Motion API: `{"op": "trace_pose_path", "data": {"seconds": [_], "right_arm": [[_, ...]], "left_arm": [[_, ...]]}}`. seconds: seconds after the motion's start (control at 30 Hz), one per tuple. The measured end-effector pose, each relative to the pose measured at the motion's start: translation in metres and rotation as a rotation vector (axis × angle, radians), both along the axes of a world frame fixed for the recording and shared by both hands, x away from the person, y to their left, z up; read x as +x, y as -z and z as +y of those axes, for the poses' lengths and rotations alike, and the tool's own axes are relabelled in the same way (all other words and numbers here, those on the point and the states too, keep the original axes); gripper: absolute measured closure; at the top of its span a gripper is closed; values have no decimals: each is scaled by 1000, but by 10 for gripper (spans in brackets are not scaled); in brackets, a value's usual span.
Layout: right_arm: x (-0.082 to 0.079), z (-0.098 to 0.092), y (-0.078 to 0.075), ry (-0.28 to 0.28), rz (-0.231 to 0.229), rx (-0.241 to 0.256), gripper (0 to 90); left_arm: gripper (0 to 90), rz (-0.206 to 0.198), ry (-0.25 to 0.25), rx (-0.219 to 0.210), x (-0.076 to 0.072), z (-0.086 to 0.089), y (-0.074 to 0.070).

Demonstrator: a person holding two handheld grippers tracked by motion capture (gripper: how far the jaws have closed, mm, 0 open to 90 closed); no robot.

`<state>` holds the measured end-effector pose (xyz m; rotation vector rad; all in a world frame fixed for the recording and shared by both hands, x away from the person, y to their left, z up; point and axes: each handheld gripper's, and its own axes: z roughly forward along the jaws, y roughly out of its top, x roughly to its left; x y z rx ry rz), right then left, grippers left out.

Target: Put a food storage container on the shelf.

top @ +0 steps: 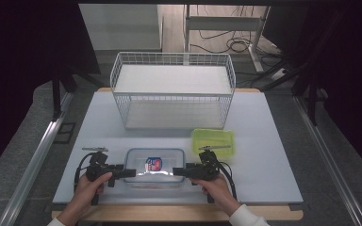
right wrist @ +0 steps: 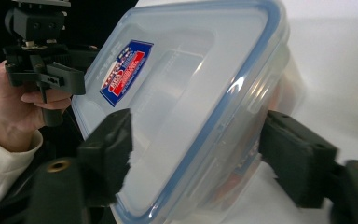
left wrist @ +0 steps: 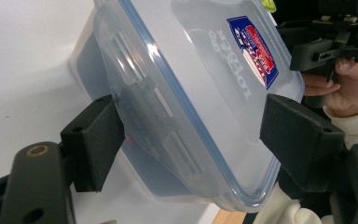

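A clear plastic container (top: 154,165) with a blue-rimmed lid and a red and blue label lies near the table's front edge. My left gripper (top: 131,172) holds its left end and my right gripper (top: 178,171) its right end, both pointing inward. In the left gripper view the container (left wrist: 205,93) sits between the jaws of the left gripper (left wrist: 193,135), one jaw under the side latch and one on the lid, with the right gripper (left wrist: 326,46) beyond. In the right gripper view the right gripper (right wrist: 196,144) clasps the container (right wrist: 191,93) the same way, and the left gripper (right wrist: 42,70) shows farther off.
A white wire basket (top: 172,89) stands at the back of the white table (top: 273,155). A shallow yellow-green tray (top: 213,142) lies just behind the right gripper. Metal rails run along both sides of the table.
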<state>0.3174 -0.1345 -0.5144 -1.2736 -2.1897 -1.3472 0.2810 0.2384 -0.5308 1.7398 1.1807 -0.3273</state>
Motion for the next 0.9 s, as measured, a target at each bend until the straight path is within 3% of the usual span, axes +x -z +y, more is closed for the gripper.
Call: {"op": "trace_pose_path", "data": {"seconds": [0.13, 0.3, 0.47, 0.9], "right_arm": [[2, -4, 1, 4, 33, 24, 335], [0, -5, -1, -1, 19, 24, 357], [-2, -8, -3, 10, 18, 38, 407], [-7, -10, -10, 22, -9, 39, 478]], "left_arm": [[221, -12, -3, 10, -2, -1, -1], [231, -28, -12, 23, -6, -2, -4], [278, -40, -30, 3, -10, 1, -4], [341, -75, -53, 2, -20, 2, -8]]}}
